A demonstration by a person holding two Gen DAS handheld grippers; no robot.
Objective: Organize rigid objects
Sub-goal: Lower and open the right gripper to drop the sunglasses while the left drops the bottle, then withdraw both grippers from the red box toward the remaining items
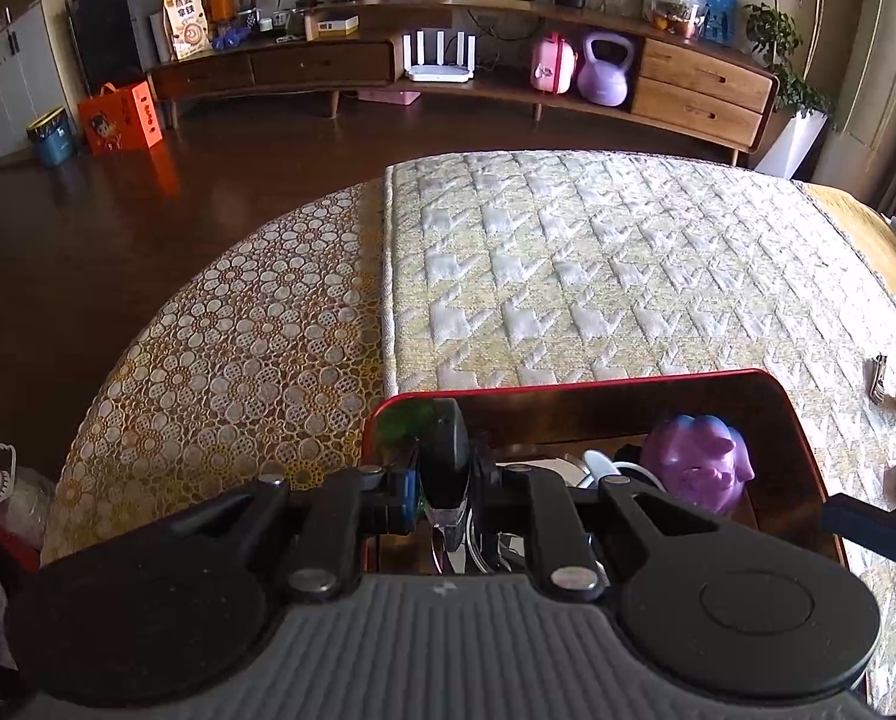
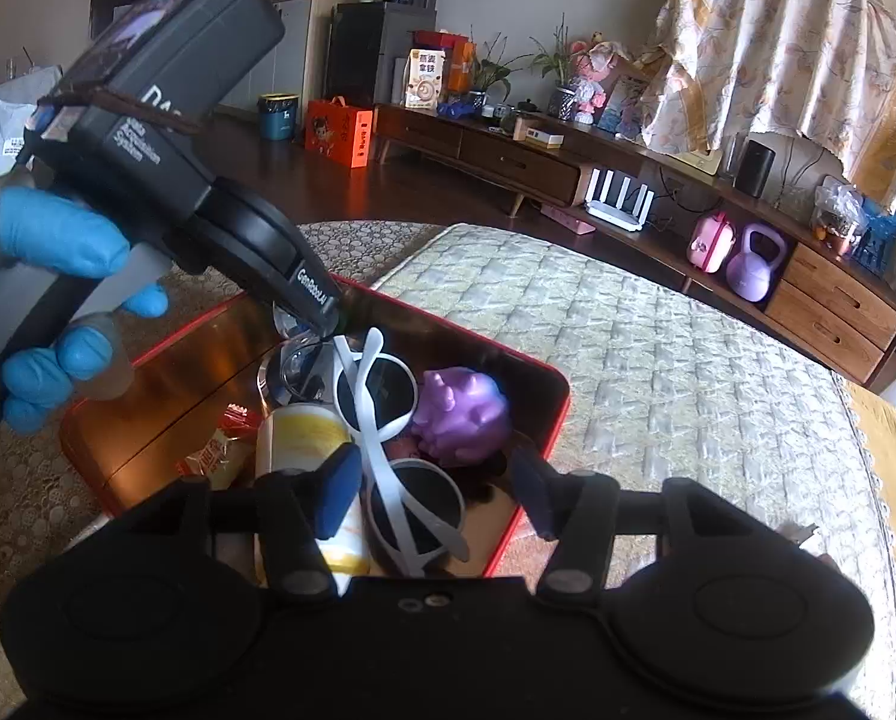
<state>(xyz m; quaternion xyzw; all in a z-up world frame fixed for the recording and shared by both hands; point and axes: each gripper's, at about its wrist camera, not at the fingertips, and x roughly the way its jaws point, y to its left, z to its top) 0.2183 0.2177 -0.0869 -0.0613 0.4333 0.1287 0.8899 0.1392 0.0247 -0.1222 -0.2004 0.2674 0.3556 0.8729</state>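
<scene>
- White sunglasses [image 2: 388, 420] lie between the right tool's [image 2: 436, 495] parted, untouching fingers.
- Left tool [image 1: 442, 474] clenches a black object [image 1: 445, 456] over the red tray [image 2: 559, 414], beside the purple pig [image 1: 697, 462].

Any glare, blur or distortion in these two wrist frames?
Left wrist: strong fisheye bends the TV cabinet; the dark item at the left claw is too close and soft. Right wrist: the red tray has a glossy floor mirroring warm light, the gloved hand is slightly blurred, and the frame corners vignette.
</scene>
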